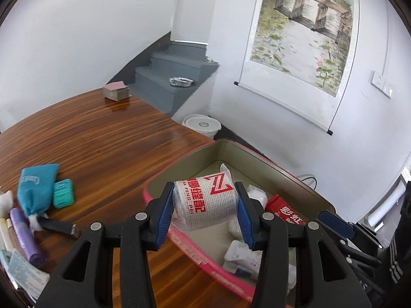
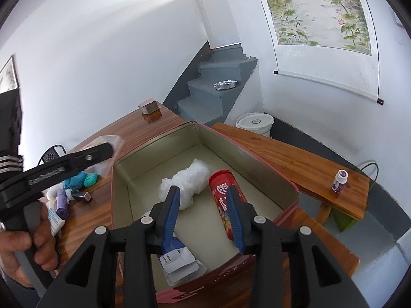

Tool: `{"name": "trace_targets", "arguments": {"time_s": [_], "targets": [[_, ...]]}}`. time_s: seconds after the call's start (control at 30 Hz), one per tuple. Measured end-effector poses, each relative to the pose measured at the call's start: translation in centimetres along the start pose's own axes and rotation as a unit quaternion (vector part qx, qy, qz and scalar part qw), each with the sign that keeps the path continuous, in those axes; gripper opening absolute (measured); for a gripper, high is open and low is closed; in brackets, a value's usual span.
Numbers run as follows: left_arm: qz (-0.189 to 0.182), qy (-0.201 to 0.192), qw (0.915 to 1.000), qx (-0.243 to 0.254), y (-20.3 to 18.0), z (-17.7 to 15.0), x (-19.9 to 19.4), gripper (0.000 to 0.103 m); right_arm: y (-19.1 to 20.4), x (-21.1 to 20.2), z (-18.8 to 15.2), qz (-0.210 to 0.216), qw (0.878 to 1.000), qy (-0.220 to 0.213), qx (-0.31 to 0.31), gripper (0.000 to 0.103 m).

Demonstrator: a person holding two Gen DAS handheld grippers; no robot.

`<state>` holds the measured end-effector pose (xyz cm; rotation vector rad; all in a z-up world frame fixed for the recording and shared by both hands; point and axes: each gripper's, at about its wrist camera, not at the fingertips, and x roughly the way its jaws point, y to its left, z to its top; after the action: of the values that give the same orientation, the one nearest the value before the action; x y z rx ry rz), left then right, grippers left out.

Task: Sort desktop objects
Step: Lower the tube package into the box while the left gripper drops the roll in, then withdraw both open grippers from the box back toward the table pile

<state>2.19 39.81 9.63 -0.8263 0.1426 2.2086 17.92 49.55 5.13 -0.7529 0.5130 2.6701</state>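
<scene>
On the wooden table (image 1: 102,133), at far left, lie a teal pouch (image 1: 37,187), a teal case (image 1: 63,193) and a purple tube (image 1: 24,233). Right of them, the left gripper (image 1: 205,202) clamps a plastic-wrapped white roll with red lettering (image 1: 205,201) over the near edge of the pink tin box (image 1: 164,177). Farther right, the right gripper (image 2: 203,213) hangs with fingers apart and empty over the box, which holds a white wad (image 2: 187,179) and a red Skittles tube (image 2: 221,192).

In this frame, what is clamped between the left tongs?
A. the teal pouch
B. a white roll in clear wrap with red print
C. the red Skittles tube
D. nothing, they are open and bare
B: in the left wrist view the left tongs grip the wrapped white roll from both sides, over the open pink tin.
</scene>
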Motion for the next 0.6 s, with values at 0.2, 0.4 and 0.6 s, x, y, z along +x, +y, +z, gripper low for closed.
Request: {"name": "trace_targets", "arguments": {"time_s": [0.2,0.4,0.6], "targets": [[0.002,0.009,0.9999,0.006,-0.6,-0.1,0.7,0.070,-0.1,0.2,-0.1,0.002,1.000,0.000,0.006,0.054],[0.009,0.007,0.9999,-0.010,0.5,-0.1,0.1,0.071,0.5,0.0,0.1,0.006,1.000,-0.006,0.001,0.065],[0.021,0.004,0.9994,-0.027,2.4,-0.1,-1.0,0.071,2.2,-0.1,0.3,0.013,1.000,-0.009,-0.011,0.067]]}}
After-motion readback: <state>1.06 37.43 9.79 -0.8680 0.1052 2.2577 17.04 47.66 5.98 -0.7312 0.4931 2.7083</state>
